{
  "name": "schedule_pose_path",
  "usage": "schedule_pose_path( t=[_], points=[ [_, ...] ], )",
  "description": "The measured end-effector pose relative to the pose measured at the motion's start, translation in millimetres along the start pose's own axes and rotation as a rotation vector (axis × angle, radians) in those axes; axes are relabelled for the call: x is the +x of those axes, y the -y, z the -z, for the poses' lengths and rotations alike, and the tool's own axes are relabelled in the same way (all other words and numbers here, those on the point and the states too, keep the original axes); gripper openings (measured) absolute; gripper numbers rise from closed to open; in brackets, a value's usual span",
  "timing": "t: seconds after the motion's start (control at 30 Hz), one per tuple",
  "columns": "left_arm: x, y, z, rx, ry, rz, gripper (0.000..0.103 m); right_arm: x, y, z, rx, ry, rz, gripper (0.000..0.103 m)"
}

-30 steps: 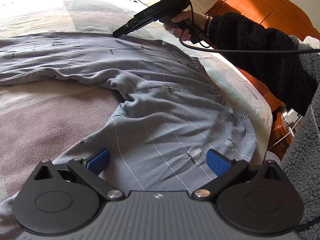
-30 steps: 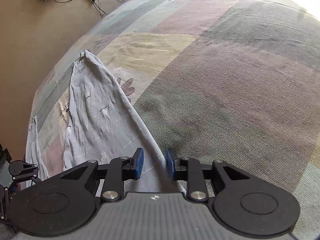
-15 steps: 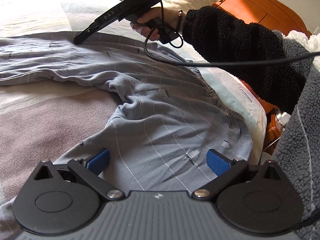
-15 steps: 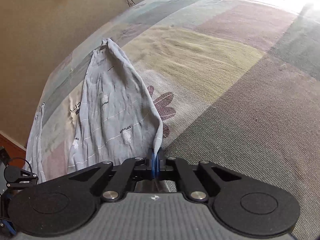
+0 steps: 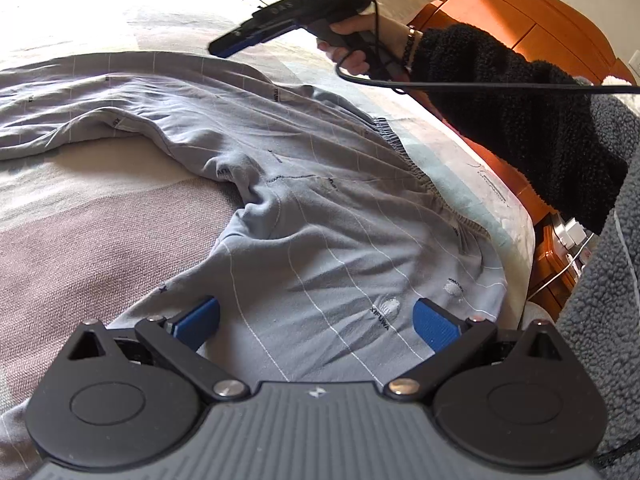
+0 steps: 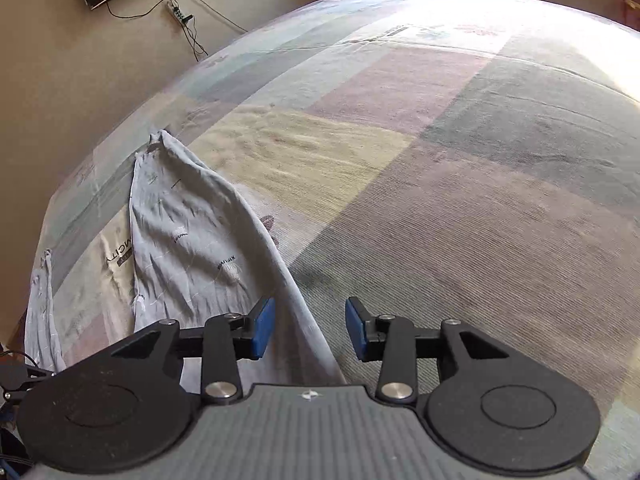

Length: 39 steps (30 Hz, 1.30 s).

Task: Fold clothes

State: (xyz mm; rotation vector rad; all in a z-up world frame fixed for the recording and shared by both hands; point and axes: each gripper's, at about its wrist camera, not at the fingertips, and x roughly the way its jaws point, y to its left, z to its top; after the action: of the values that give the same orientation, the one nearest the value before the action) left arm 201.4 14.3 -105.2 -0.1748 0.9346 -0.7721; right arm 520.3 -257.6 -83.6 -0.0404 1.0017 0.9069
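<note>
Landmark: the grey trousers (image 5: 320,216) lie spread flat on my patchwork bedspread (image 5: 100,232).
Left gripper (image 5: 316,320): jaws wide, hovering over the trousers' waist end, gripping nothing.
Right gripper (image 6: 310,328): my jaws are opening; the trouser-leg edge runs between them, pads clear.

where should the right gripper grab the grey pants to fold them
Grip the grey pants at the long leg edge lying between the opening fingers of the right gripper, from above and the bare-bedspread side; that edge is free to pinch.
</note>
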Motion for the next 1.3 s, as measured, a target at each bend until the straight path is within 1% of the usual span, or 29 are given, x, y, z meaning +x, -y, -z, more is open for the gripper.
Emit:
schedule_pose_path(
  t=[0.13, 0.2, 0.27, 0.3, 0.33, 0.37, 0.43, 0.57, 0.6, 0.67, 0.73, 0.77, 0.83, 0.9, 0.97, 1.0, 1.07, 1.1, 1.13, 1.17, 1.2, 1.3],
  points=[
    [0.0, -0.1, 0.7, -0.002, 0.003, 0.001, 0.102, -42.6, 29.5, 50.2, 0.088, -0.026, 0.069, 0.045],
    [0.6, 0.2, 0.2, -0.002, 0.001, -0.001, 0.102, -56.7, 38.8, 74.8, 0.127, -0.028, 0.086, 0.045],
    [1.2, 0.7, -0.7, -0.006, -0.002, -0.005, 0.102, -65.1, 41.3, 91.5, 0.149, -0.005, 0.081, 0.045],
    [1.5, 1.0, -1.1, -0.008, -0.004, -0.008, 0.102, -66.5, 39.4, 95.8, 0.149, 0.0, 0.091, 0.033],
    [1.8, 1.5, -1.5, -0.01, -0.006, -0.012, 0.102, -65.8, 34.5, 97.4, 0.127, -0.006, 0.111, 0.017],
    [2.1, 2.0, -1.9, -0.012, -0.009, -0.016, 0.102, -64.7, 28.9, 98.5, 0.099, -0.016, 0.133, 0.005],
    [2.7, 3.1, -2.8, -0.016, -0.014, -0.023, 0.102, -66.9, 24.1, 99.5, 0.081, -0.004, 0.134, 0.005],
    [2.7, 8.4, -4.2, -0.02, -0.031, -0.055, 0.102, -83.3, 45.1, 103.1, 0.205, 0.068, 0.241, 0.005],
    [2.3, 10.3, -4.3, -0.018, -0.036, -0.065, 0.102, -86.7, 49.3, 104.3, 0.234, 0.082, 0.271, 0.011],
    [-0.5, 15.0, -4.8, -0.01, -0.042, -0.093, 0.102, -94.3, 44.5, 106.3, 0.265, 0.093, 0.307, 0.022],
    [-5.2, 18.9, -5.7, -0.005, -0.043, -0.116, 0.102, -109.9, 25.0, 108.3, 0.233, 0.145, 0.326, 0.022],
    [-7.8, 20.6, -6.3, -0.003, -0.043, -0.127, 0.102, -118.0, 14.6, 110.5, 0.231, 0.171, 0.31, 0.023],
    [-12.9, 24.2, -7.5, 0.013, -0.042, -0.132, 0.102, -132.0, -7.5, 116.8, 0.23, 0.208, 0.26, 0.029],
    [-15.0, 28.7, -7.9, 0.031, -0.056, -0.135, 0.102, -134.2, -30.2, 129.2, 0.226, 0.183, 0.209, 0.044],
    [-16.2, 33.7, -5.9, 0.045, -0.075, -0.137, 0.102, -123.4, -46.8, 147.1, 0.222, 0.115, 0.217, 0.049],
    [-17.0, 36.2, -4.7, 0.05, -0.085, -0.141, 0.102, -116.9, -50.0, 156.5, 0.225, 0.08, 0.236, 0.049],
    [-20.1, 41.7, -0.9, 0.057, -0.109, -0.16, 0.102, -108.2, -44.8, 176.8, 0.288, 0.03, 0.333, 0.049],
    [-23.0, 44.8, 1.4, 0.065, -0.126, -0.176, 0.102, -110.5, -42.0, 184.1, 0.322, 0.047, 0.359, 0.039],
    [-26.8, 48.5, 3.7, 0.079, -0.143, -0.199, 0.102, -118.5, -42.3, 190.1, 0.371, 0.087, 0.37, 0.039],
    [-32.5, 52.7, 6.3, 0.105, -0.155, -0.231, 0.102, -127.9, -48.5, 192.9, 0.408, 0.125, 0.383, 0.041],
    [-39.0, 56.4, 8.9, 0.131, -0.158, -0.254, 0.102, -135.6, -59.8, 193.4, 0.403, 0.151, 0.393, 0.05],
    [-55.2, 59.1, 17.3, 0.145, -0.162, -0.288, 0.102, -150.0, -115.2, 196.3, 0.279, 0.185, 0.385, 0.063]
  ],
)
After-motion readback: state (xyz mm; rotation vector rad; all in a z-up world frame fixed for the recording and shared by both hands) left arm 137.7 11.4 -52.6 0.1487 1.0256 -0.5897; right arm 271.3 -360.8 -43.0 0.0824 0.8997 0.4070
